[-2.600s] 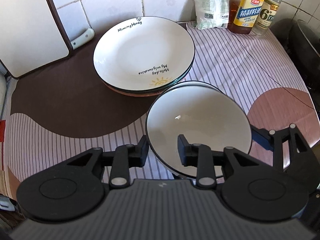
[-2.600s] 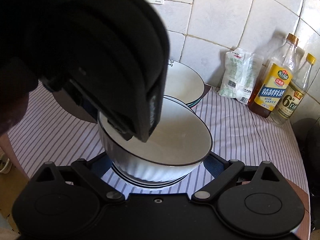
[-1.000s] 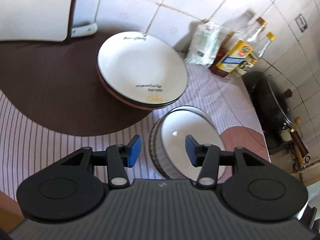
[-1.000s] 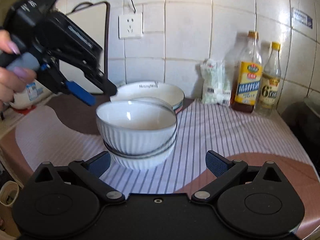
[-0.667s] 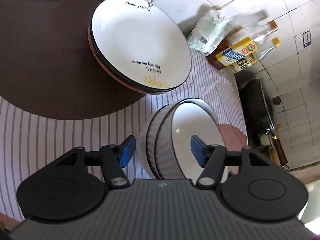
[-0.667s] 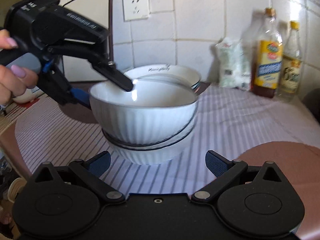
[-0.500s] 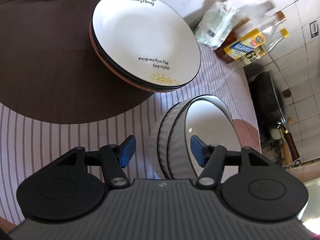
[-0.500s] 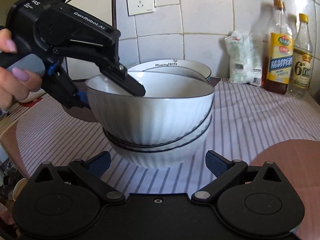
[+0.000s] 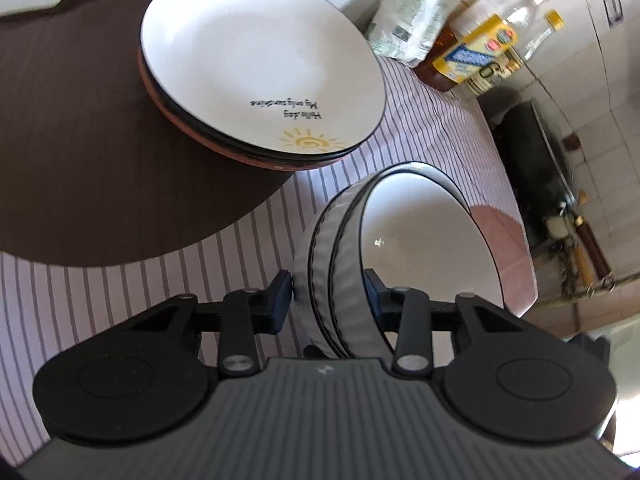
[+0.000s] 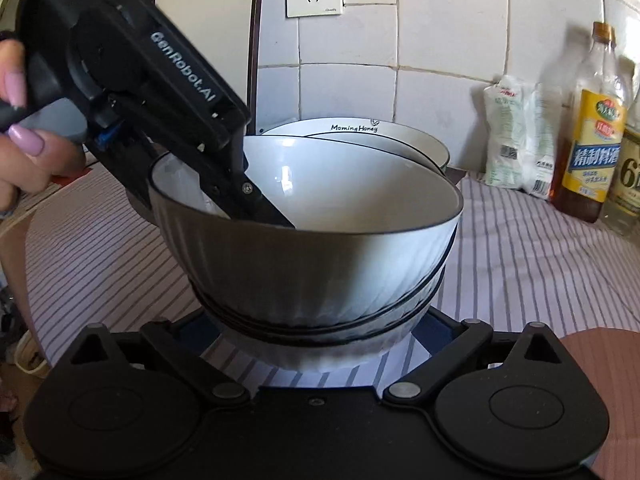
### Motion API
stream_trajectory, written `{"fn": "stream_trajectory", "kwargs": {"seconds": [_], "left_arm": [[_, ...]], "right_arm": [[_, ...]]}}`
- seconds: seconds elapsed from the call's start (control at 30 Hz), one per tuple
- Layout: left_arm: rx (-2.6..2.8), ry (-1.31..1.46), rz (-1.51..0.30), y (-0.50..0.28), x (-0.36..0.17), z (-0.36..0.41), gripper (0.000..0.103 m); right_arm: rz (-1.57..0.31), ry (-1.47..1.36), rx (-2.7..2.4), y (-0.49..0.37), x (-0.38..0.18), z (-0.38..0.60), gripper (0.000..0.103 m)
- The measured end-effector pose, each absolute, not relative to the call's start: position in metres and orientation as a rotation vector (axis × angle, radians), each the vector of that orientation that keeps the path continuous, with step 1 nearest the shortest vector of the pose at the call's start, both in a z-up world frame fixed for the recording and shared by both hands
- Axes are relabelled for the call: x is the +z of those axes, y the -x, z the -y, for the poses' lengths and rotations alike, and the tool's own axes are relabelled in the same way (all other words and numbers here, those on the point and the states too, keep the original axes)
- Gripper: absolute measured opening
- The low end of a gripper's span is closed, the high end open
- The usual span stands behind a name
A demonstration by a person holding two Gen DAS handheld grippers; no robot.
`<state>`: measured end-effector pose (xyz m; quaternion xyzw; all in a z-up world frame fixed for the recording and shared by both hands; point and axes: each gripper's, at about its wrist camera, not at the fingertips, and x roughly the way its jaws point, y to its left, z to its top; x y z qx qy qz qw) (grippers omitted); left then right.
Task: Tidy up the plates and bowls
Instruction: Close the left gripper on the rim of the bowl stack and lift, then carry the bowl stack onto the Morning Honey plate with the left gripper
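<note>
Two ribbed bowls (image 10: 312, 256) sit nested on the striped surface (image 9: 120, 280), just beside the stack of plates (image 9: 260, 64). Your left hand-held gripper (image 9: 326, 294) straddles the bowls' near wall, one finger inside, one outside; its jaws have just been closing on that wall, and the pads look to be touching it. Your right hand-held gripper (image 10: 316, 332) stands wide open either side of the lower bowl, gripping nothing. Squeeze the left firmly before lifting, likely both walls together, and keep the stack level. From the bowls, the plates lie close behind; the bottles (image 10: 596, 128) and packet (image 10: 516, 136) stand further back to the right, well apart. Watch the plate rim when lifting.
</note>
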<state>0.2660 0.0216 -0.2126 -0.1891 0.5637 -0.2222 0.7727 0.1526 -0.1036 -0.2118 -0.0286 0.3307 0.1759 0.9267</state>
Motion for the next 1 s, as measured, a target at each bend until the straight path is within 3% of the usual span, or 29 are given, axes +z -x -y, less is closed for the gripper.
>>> {"fn": "stream_trajectory", "kwargs": {"seconds": [0.23, 0.67, 1.0], "left_arm": [[-0.460, 0.551, -1.219, -0.266, -0.226, -0.034, 0.036], [-0.485, 0.372, -1.177, -0.254, -0.206, -0.014, 0.036], [-0.495, 0.414, -1.176, -0.243, -0.171, -0.021, 0.036]], "right_arm": [[-0.684, 0.039, 0.343, -0.160, -0.212, 0.103, 0.103], [-0.695, -0.010, 0.340, -0.155, -0.211, 0.104, 0.103], [-0.672, 0.053, 0.336, -0.143, -0.178, 0.101, 0.103]]}}
